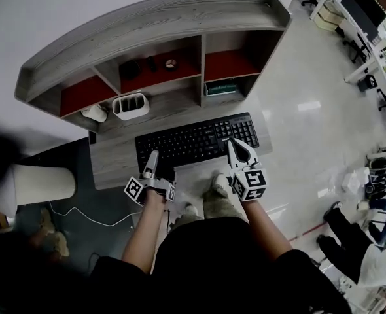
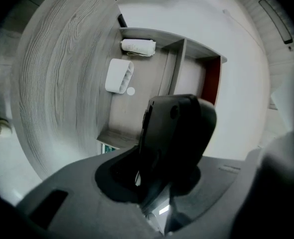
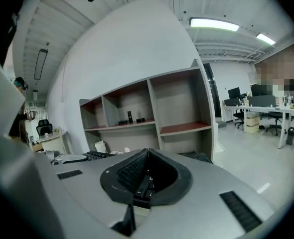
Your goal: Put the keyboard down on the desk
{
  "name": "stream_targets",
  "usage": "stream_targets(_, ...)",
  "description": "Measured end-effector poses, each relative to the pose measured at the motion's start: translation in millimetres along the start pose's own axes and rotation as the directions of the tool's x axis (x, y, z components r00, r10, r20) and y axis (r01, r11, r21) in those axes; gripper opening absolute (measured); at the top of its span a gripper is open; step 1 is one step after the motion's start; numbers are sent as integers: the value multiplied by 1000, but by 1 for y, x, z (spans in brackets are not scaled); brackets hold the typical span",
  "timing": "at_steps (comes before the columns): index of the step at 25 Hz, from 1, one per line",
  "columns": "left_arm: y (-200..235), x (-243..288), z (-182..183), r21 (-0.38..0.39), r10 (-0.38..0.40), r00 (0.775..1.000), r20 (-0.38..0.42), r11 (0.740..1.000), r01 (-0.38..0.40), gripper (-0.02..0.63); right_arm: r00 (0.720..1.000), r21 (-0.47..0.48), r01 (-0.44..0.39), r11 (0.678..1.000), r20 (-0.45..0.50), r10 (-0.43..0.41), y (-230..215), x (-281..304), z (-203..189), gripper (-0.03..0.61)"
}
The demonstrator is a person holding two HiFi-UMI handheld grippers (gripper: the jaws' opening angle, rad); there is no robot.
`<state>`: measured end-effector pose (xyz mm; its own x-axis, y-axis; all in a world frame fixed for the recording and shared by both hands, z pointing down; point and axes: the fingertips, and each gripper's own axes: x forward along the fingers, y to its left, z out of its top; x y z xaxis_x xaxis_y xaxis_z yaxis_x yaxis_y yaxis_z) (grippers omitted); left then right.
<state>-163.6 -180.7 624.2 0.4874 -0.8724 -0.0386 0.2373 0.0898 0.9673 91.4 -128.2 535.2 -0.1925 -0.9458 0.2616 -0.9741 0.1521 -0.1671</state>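
On the table (image 1: 111,165), the black keyboard (image 1: 196,139) lies flat with its keys up, close to the near edge. It sits in front of a wood-grain shelf unit (image 1: 154,25) whose compartments open toward it. Behind the keyboard's left end stands a white divided holder (image 1: 130,105), and left of that lies a white roll-like thing (image 1: 95,113). The left claw (image 1: 152,158) sits at the keyboard's near left corner, its tip overlapping that corner in the head view. In the left gripper view, which is turned on its side, the jaws are clamped on a black round-backed object (image 2: 179,133) that rises out of the gap. It is too close and blurred to tell whether it belongs to the keyboard or is a separate thing. The right claw (image 1: 239,148) is over the keyboard's near right part, and whether it touches the keys cannot be told. In the right gripper view its jaws are drawn together to a thin seam with nothing visibly caught between them. From there the keyboard's keys show just left of the jaws.
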Motion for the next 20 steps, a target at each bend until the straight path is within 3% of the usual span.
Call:
stream_targets(6, 30, 28, -9, 11, 57, 998, 6, 998, -57, 98, 997, 14, -60, 998, -43, 60, -30, 27, -9, 14)
stream_targets(10, 45, 45, -20, 14, 82, 995, 61, 996, -83, 98, 995, 8, -76, 997, -61, 76, -58, 46, -15, 14)
stream_targets(20, 84, 77, -15, 30, 86, 991, 100, 996, -89, 98, 981, 26, -130, 991, -143, 132, -87, 88, -38, 14)
